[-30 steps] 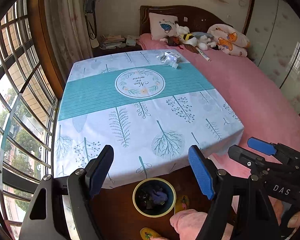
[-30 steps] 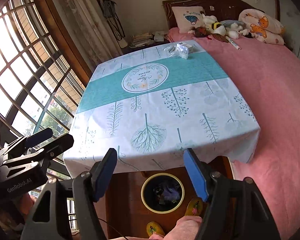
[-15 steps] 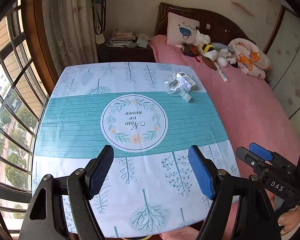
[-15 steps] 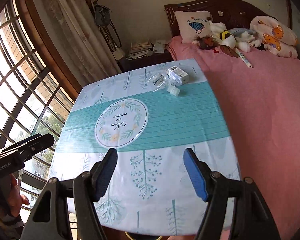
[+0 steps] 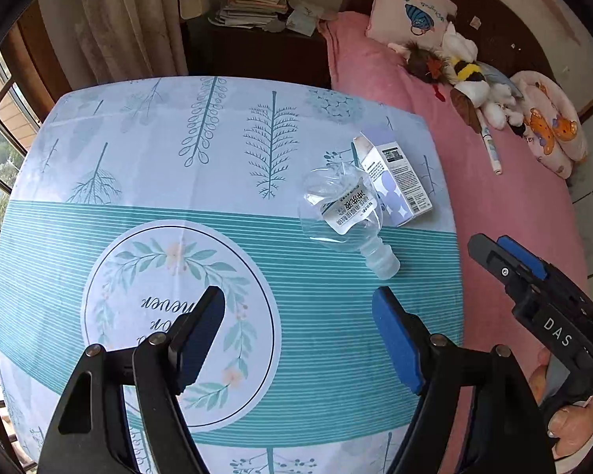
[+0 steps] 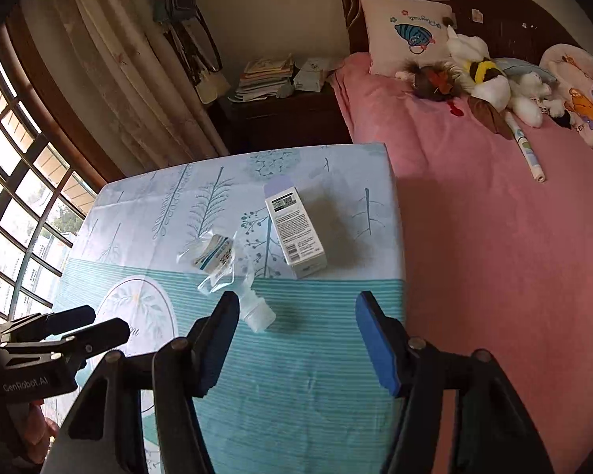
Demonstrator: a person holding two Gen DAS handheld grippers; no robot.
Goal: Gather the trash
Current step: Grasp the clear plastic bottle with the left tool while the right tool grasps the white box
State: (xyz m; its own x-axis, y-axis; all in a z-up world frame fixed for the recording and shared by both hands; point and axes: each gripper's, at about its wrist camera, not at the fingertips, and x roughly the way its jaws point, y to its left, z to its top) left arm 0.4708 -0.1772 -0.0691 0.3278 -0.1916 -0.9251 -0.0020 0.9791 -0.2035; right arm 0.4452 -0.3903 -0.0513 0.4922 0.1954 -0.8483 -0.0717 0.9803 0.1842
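A crushed clear plastic bottle [image 5: 346,213] with a white label lies on the table's far right part, cap toward me. A small white and purple carton [image 5: 397,183] lies just beyond it on the right. Both show in the right wrist view, the bottle [image 6: 221,264] and the carton [image 6: 296,233]. My left gripper [image 5: 298,335] is open and empty above the table's middle, short of the bottle. My right gripper [image 6: 296,339] is open and empty, just short of the bottle's cap and the carton.
The table [image 5: 99,181] wears a blue and teal leaf-print cloth. A pink bed [image 6: 494,237] with pillows and soft toys lies along its right side. A dark nightstand [image 6: 284,118] with stacked papers stands behind; curtains and a window are at the left.
Both grippers have moved forward over the table toward the bottle and carton. The waste bin under the near edge has dropped out of view. Both jaws stay open.
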